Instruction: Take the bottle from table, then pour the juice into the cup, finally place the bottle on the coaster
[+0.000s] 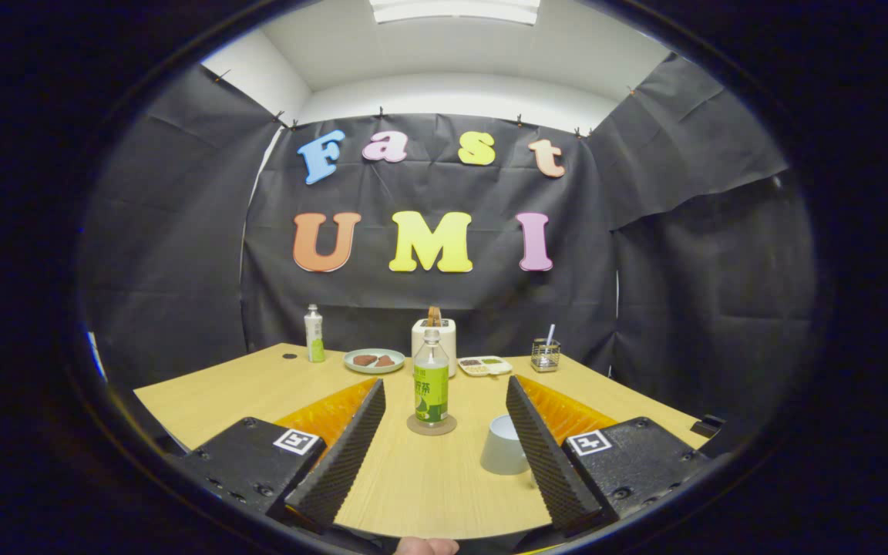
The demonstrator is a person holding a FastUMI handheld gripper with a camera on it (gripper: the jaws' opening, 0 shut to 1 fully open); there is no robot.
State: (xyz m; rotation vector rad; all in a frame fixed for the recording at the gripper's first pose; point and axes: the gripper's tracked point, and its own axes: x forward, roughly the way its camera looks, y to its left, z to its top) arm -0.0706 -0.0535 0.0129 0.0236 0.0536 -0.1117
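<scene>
The fingers are wide apart, holding nothing. Ahead, the bottle stands on the coaster, cup right. Green label, unreadable.

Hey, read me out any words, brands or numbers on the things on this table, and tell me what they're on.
Near bottle, green label: print too small to read.
Far bottle, label: too blurred to read.
Square markers on the open gripper, whose fingers have the near bottle just ahead between them: black-and-white patterns, no words.
</scene>
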